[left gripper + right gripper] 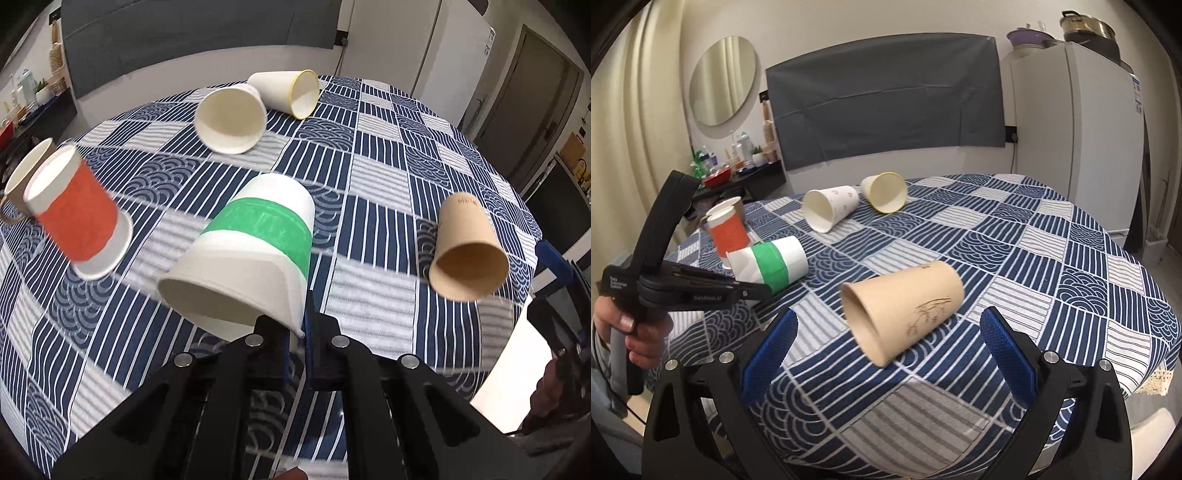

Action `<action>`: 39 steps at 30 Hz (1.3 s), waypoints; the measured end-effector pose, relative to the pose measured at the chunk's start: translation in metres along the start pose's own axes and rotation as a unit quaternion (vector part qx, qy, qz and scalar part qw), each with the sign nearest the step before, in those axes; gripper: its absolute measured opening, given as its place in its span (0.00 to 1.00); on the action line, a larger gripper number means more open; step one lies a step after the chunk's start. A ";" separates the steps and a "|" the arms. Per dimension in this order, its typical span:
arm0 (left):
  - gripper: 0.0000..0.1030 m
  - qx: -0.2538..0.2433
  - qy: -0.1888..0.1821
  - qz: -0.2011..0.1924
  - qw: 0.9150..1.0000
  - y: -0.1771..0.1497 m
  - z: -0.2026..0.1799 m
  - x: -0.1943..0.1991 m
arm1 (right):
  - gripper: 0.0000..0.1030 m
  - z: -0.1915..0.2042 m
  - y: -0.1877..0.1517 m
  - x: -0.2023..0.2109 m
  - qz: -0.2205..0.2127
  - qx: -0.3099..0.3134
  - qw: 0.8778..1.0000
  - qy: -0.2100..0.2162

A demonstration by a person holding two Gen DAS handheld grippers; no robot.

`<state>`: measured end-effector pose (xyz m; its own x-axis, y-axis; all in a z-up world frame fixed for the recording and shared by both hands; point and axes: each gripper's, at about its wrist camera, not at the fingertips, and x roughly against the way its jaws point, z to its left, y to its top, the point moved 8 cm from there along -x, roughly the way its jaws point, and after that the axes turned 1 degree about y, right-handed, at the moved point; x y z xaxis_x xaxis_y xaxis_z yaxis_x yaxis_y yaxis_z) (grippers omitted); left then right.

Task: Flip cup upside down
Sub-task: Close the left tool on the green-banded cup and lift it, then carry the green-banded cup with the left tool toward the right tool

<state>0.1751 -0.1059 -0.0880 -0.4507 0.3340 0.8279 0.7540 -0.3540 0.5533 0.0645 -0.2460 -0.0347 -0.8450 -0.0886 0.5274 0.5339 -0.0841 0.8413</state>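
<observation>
My left gripper [297, 332] is shut on the rim of a white cup with a green band [255, 247]. It holds the cup tilted on its side above the tablecloth, mouth toward me. The same cup [768, 264] and the left gripper [759, 290] show at the left in the right wrist view. My right gripper [886, 343] is open and empty, its blue pads either side of a tan cup [905, 306] lying on its side. The tan cup also shows in the left wrist view [467, 247].
An orange-banded cup [79, 218] and a brown cup [26, 173] stand at the table's left edge. A white cup [231, 118] and a yellow-rimmed cup [288, 92] lie on their sides at the back. The blue patterned tablecloth [388, 166] covers a round table. A fridge [1078, 140] stands at the right.
</observation>
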 end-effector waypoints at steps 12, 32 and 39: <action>0.35 0.012 -0.010 0.004 1.000 -0.031 0.015 0.021 | 0.92 0.031 -0.006 0.009 0.005 0.024 1.000 0.016; 0.80 -0.084 0.078 0.037 0.993 -0.012 0.047 0.072 | 0.92 0.015 -0.012 -0.011 0.029 0.003 0.999 0.025; 0.81 -0.165 0.094 0.075 0.979 0.013 0.021 0.052 | 0.92 0.007 -0.015 -0.014 0.033 -0.006 0.999 0.027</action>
<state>0.1717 -0.0748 -0.0394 -0.4497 0.1015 0.8874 0.6370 -0.6600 0.3983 0.0678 -0.2367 -0.0537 -0.8054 -0.1474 0.5742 0.5889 -0.0877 0.8035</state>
